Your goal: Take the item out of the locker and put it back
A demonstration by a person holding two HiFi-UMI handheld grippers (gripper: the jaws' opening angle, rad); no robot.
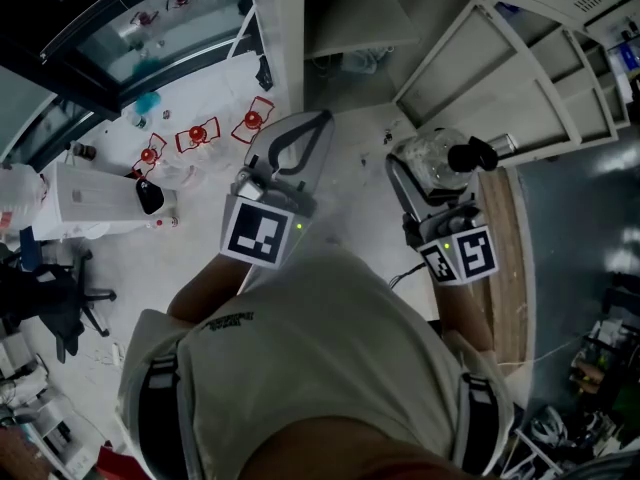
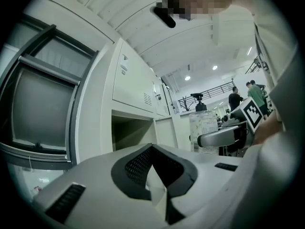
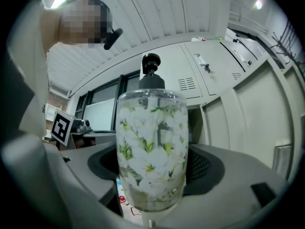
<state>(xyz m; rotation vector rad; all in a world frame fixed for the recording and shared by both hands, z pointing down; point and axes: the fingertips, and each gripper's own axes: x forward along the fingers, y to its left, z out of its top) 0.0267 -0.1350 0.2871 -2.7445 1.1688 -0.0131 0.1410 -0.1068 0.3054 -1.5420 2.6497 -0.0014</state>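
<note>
**Clear bottle out of locker, held in right tongs**

Pale metal locker bank (image 1: 290, 28) stood ahead of the person; one compartment (image 1: 345, 23) was open and looked empty as far as the head view showed. Its one door (image 1: 520, 78) hung swung wide to the right.

Tongs, two counted. Left tongs (image 2: 151, 149) had their tips together and nothing between them. Right tongs (image 1: 437, 173) stood wide, with their pads pressed on the bottle's mid-body.

Bottle (image 3: 151, 142), one counted: a clear wall packed with white flowers and green leaves, and one black cap (image 3: 151, 75) on top. It was upright in the right tongs, outside the locker, just in front of the open compartment.

Handling (judgement):
- The wall looked rigid and smooth, so probably slippery against the pads.
- I could not tell glass from plastic, so treated it as breakable.
- The fill looked light.
- Best hold: the straight mid-body, as gripped, squarely across the widest part. The cap was too narrow and sat too high for a steady hold.
</note>
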